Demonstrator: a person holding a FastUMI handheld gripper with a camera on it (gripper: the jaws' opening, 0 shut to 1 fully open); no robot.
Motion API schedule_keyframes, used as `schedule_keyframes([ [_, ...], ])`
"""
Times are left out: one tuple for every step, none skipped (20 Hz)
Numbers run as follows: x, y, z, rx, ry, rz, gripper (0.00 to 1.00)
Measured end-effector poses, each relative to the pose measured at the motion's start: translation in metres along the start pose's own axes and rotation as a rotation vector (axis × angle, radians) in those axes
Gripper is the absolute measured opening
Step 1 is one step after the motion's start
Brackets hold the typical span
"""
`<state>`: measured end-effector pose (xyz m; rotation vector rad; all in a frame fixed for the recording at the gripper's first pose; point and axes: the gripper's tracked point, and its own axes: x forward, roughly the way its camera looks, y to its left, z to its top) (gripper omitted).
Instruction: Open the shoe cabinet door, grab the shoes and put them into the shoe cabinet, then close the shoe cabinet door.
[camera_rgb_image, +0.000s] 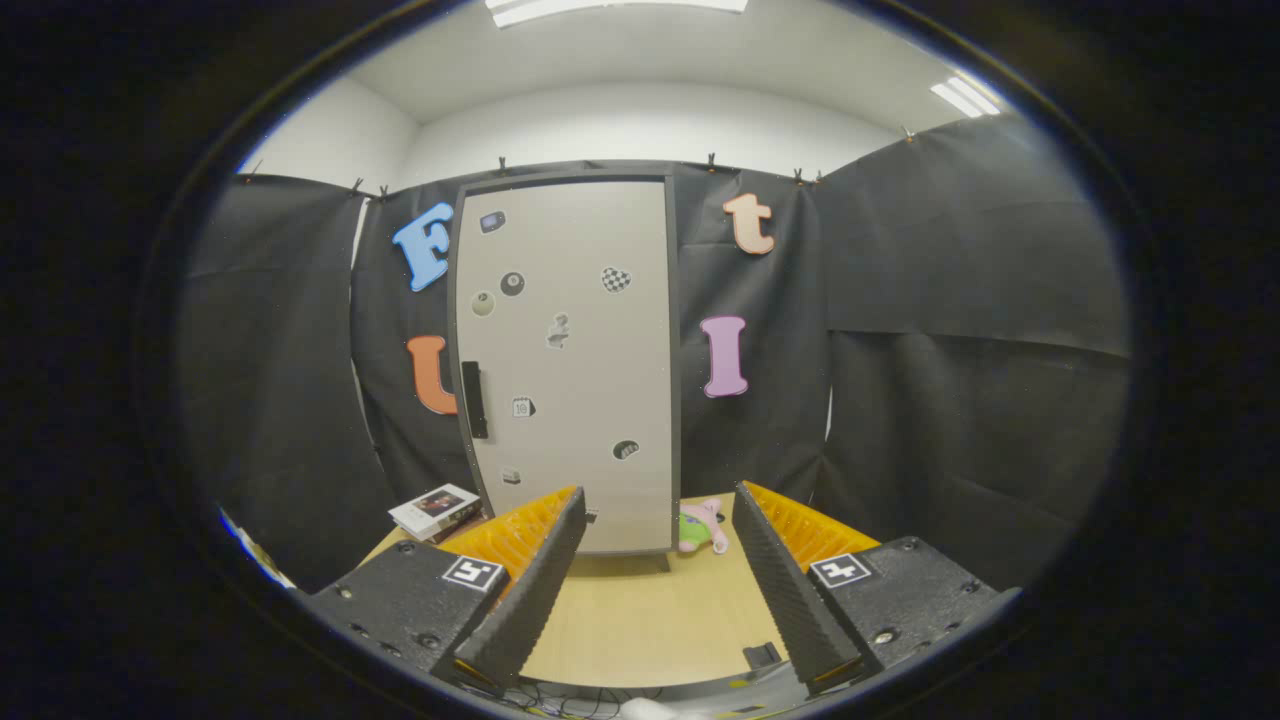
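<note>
I am holding the gripper (660, 580) with its fingers spread wide and nothing between them, over the near part of the wooden table (640, 620). Beyond the fingertips, at the far side of the table, the shoe cabinet (570, 360) is standing upright with its door (580, 400) shut flush, the dark handle (474, 400) on its left edge. I am not picking out any shoes on the table. A small pink and green plush toy (702, 527) is lying just right of the cabinet's foot, and a book (436, 510) is lying to its left. I am reading this two ways: door waiting to be opened, or shoes already inside and door closed again.
</note>
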<state>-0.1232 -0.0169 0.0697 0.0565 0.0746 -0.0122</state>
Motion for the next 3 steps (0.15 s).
schedule_keyframes([
  [-0.0024,-0.0022,0.0007,0.0,-0.003,-0.001,0.97],
  [-0.005,-0.0031,-0.0004,-0.002,-0.004,-0.003,0.97],
  [-0.0079,-0.0052,-0.0007,-0.006,-0.007,-0.004,0.97],
])
